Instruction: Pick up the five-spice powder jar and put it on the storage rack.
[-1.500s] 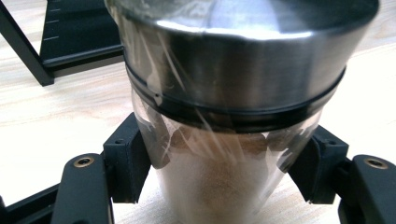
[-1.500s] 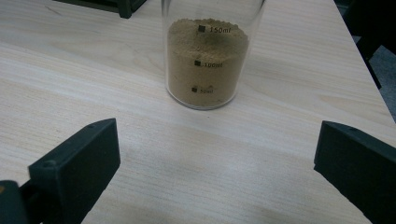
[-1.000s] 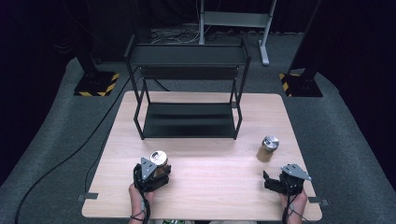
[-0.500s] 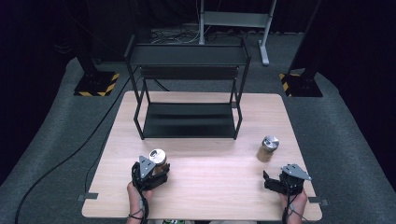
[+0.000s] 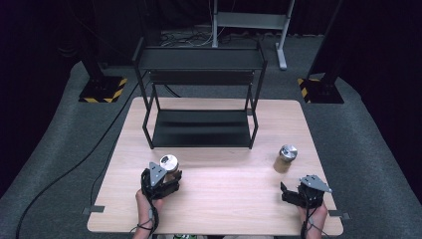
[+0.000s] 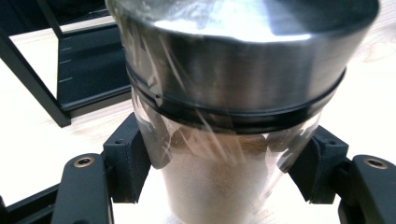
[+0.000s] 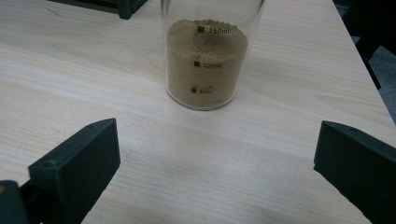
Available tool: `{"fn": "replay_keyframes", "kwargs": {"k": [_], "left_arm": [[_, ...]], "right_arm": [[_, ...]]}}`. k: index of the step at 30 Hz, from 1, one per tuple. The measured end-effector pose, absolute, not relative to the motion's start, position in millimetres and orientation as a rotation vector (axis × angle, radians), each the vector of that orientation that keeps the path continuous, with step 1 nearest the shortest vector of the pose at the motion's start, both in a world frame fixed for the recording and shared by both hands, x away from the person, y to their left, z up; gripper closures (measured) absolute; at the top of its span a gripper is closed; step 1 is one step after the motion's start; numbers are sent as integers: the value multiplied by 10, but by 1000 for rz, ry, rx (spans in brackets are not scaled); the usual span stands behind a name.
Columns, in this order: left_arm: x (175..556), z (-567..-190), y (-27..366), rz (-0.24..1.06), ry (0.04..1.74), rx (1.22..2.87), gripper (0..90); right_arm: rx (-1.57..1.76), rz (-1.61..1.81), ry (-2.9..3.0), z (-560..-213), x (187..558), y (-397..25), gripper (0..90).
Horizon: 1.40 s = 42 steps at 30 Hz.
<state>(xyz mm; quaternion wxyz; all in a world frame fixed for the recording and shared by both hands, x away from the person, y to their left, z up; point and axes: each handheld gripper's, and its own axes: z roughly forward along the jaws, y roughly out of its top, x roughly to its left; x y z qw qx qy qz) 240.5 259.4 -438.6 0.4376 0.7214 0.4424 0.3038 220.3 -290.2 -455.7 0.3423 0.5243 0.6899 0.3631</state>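
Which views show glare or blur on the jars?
Left gripper view: the jar is very close, its steel lid soft with bright glare. Right gripper view: the second jar is sharp, markings readable. High view: both lids reflect light, evenly lit table.

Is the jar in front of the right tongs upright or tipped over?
Upright. The jar stands on its base on the table, brown powder level near its 150 ml mark, lid on top.

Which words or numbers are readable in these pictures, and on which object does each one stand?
"150ml": top mark on the glass jar of brown powder.
"100ml": middle mark on the same jar, somewhat blurred.
"50ml": lowest mark, faint.
The jar in the left tongs shows no readable text.
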Motion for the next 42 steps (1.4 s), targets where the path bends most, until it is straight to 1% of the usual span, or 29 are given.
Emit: {"fn": "replay_keyframes", "kwargs": {"k": [42], "left_arm": [[2635, -4184, 2537, 755, 1044, 1828, 308]], "right_arm": [[1362, 941, 1798, -4553, 2208, -2900, 0]]}}
